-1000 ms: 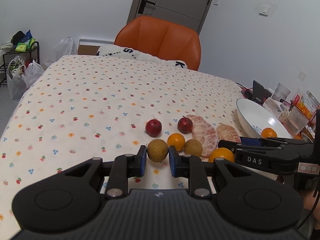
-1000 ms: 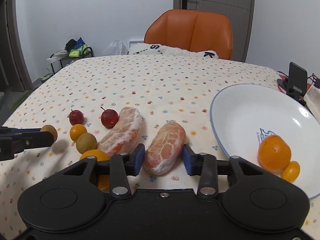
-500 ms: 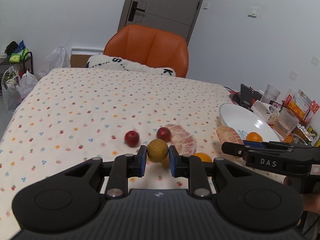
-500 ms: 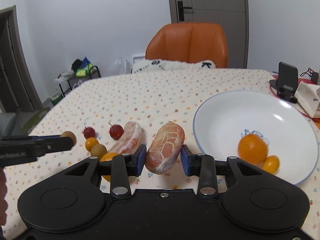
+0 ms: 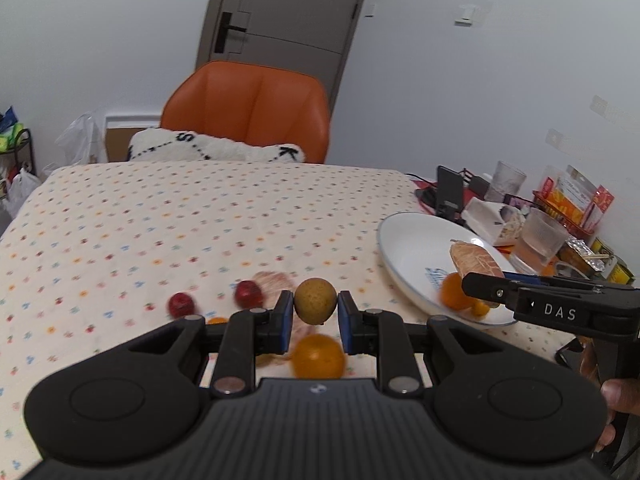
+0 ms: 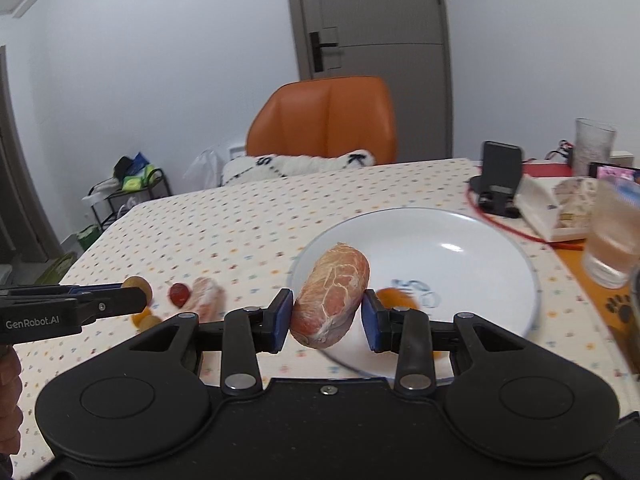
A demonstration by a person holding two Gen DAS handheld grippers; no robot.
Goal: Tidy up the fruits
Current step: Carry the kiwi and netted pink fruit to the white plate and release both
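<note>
Two fruits were aloft: right gripper (image 6: 326, 314) clamped a peeled pomelo piece (image 6: 330, 294), long axis tilted up-right in frame, over the plate's (image 6: 496, 240) near-left rim. Left gripper (image 5: 315, 316) pinched a brown pear (image 5: 315, 300), plate (image 5: 404, 240) well off at mid-right. Right gripper was nearer the drop, judging by position.

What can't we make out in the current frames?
- Left wrist view: small fruits on the floral tablecloth are motion-blurred; the left gripper body hides some.
- Right wrist view: oranges in the white plate are blurred, partly behind the right gripper.
- Plate's blue print: unreadable.
</note>
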